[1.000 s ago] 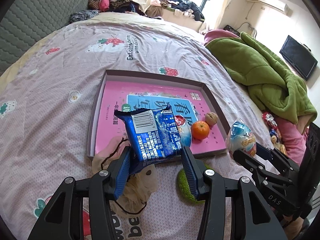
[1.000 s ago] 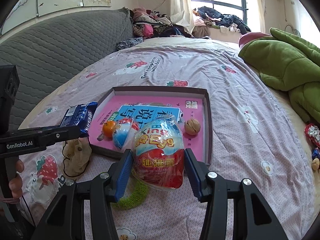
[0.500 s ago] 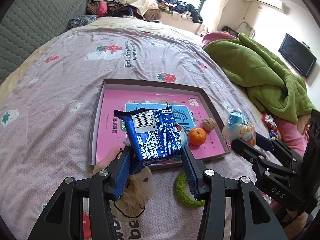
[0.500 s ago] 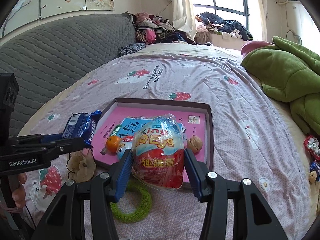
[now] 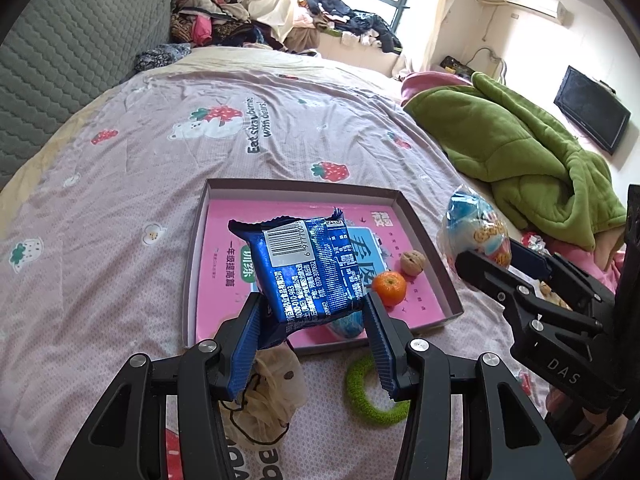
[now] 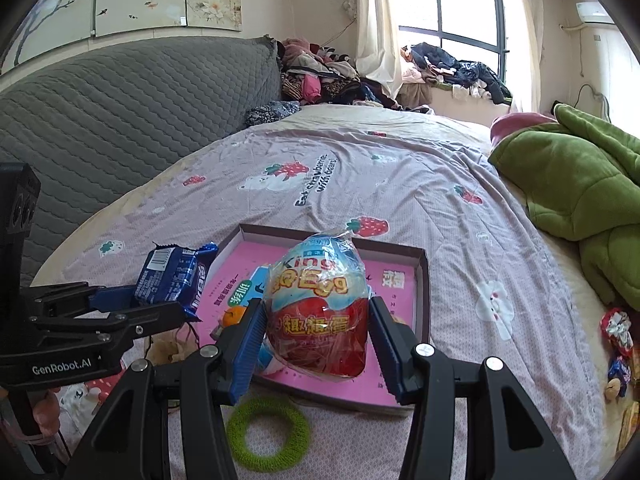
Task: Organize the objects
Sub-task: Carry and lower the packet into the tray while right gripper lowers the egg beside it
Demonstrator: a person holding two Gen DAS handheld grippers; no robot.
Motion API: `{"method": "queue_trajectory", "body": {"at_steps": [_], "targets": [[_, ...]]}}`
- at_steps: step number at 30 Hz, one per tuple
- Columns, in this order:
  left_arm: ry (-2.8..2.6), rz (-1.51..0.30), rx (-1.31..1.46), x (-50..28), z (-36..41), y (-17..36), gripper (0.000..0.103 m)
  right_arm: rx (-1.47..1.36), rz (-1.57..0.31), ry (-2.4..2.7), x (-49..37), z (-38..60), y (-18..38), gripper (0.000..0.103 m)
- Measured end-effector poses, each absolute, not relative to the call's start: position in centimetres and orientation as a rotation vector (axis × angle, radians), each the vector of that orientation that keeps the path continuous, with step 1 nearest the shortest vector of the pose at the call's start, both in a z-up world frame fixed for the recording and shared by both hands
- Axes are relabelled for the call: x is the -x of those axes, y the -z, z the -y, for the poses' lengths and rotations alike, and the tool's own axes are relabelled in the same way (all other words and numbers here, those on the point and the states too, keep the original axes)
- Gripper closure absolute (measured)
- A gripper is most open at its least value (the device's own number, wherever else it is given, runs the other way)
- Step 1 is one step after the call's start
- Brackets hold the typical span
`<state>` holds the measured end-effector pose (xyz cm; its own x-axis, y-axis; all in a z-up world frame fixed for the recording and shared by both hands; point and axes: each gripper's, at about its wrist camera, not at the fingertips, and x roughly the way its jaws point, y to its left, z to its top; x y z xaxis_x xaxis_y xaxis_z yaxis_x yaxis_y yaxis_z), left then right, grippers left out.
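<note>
My left gripper [image 5: 310, 312] is shut on a blue snack packet [image 5: 308, 270] and holds it above the near edge of a shallow box [image 5: 424, 236] with a pink book inside. My right gripper [image 6: 318, 320] is shut on a wrapped toy egg [image 6: 318, 308] above the same box [image 6: 424, 280]. The box holds an orange [image 5: 389, 288], a walnut [image 5: 413, 263] and a second egg, mostly hidden behind the packet. The egg [image 5: 476, 232] and the right gripper also show in the left wrist view. The packet [image 6: 172, 276] also shows in the right wrist view.
A green knitted ring [image 5: 374, 388] and a beige mesh pouch [image 5: 264, 396] lie on the bedsheet before the box. A green blanket [image 5: 520, 144] is heaped at the right. Loose sweets [image 6: 618, 344] lie at the bed's right edge. A grey headboard [image 6: 120, 104] stands at the left.
Both grippers have risen and pulled back from the box with their loads. The box now looks smaller and farther away, and the ring shows fully.
</note>
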<state>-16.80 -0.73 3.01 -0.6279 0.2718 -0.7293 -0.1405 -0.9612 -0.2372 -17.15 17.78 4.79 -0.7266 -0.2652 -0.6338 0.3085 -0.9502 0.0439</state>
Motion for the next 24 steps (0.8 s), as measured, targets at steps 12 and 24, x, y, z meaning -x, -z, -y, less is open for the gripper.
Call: {"method": "queue_trajectory", "body": {"at_steps": [12, 24], "targets": [[-2.65, 0.216, 1.173, 17.8, 0.1, -4.4, 0.052, -0.931, -0.093, 2.679, 18.7, -17.6, -5.9, 0.051], [-2.673, 0.179, 1.171, 20.8, 0.2, -4.6, 0.052, -0.926, -0.114, 2.711, 21.6, -17.9, -6.4, 0.051]]}}
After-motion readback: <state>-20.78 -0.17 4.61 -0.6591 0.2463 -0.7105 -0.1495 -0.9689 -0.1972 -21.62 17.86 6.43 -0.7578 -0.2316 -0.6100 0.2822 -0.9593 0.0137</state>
